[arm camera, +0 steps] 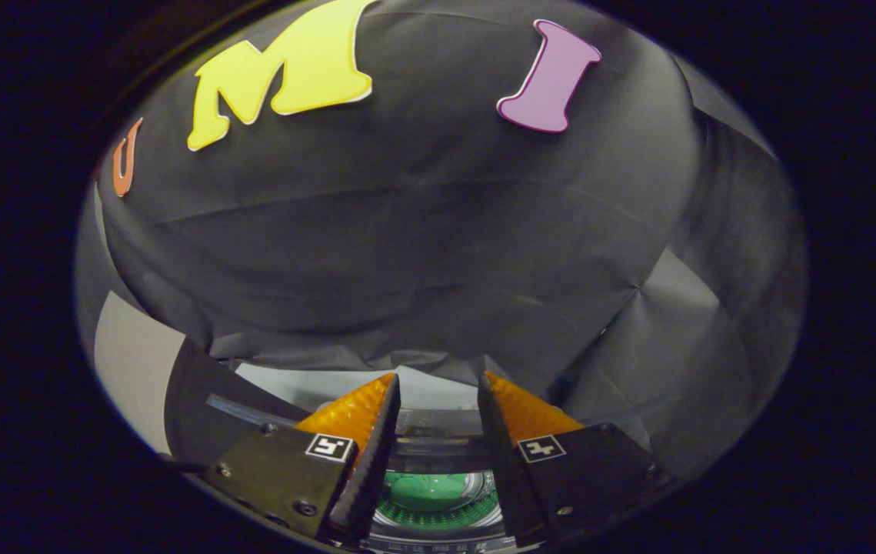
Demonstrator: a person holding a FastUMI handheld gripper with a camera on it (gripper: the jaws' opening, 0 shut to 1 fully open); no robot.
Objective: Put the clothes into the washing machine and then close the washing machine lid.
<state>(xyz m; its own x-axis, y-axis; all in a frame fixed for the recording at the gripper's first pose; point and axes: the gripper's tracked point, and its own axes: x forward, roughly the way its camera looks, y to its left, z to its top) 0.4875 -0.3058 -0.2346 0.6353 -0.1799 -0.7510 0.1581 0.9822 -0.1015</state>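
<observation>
Gripper view shows the gripper (438, 385) with fingers apart and holding nothing, and between them, low in the frame, the washing machine (438, 500) drum with green inside.

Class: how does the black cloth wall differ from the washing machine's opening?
The cloth wall is black and creased; the washing machine's opening looks green and ringed. The wall rises beyond the gripper; the opening shows low between its open, empty jaws. The gripper touches neither.
</observation>
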